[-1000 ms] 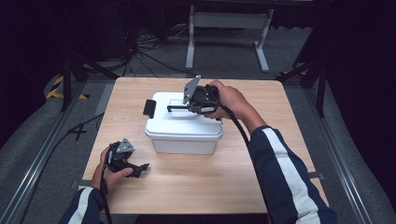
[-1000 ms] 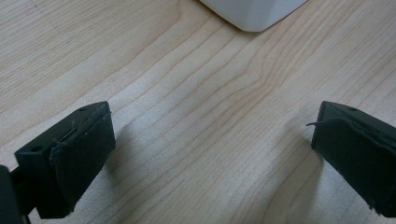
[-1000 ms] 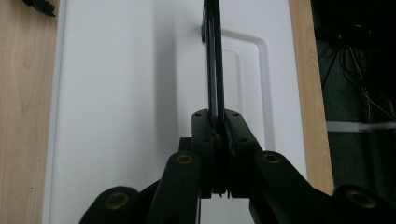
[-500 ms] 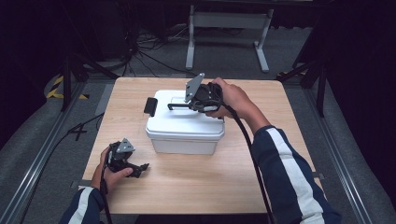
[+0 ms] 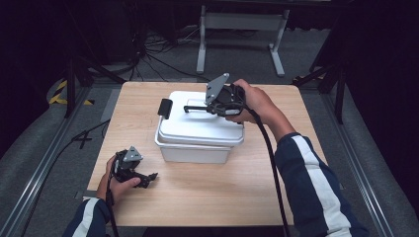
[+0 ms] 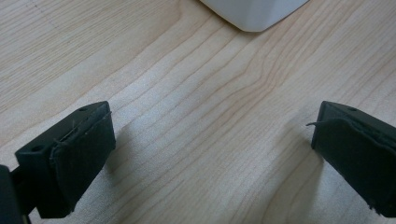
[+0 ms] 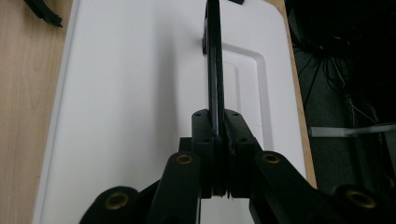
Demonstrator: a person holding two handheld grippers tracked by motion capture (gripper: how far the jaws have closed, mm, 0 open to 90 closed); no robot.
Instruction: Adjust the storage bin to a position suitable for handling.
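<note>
— White plastic box point(image 5: 197, 131) sits mid-worktop point(image 5: 222, 192), lid on?
— Yes. Right gripper point(image 7: 215, 140) has its jaws clamped on the lid's black handle point(image 7: 215, 65).
— And the left gripper point(image 5: 143, 178)?
— Resting near the front-left edge, jaws wide apart, holding nothing.

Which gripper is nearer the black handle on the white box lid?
Right. The right gripper is shut on the black handle above the lid. The left gripper lies open on the table, off the box's front-left corner.
</note>
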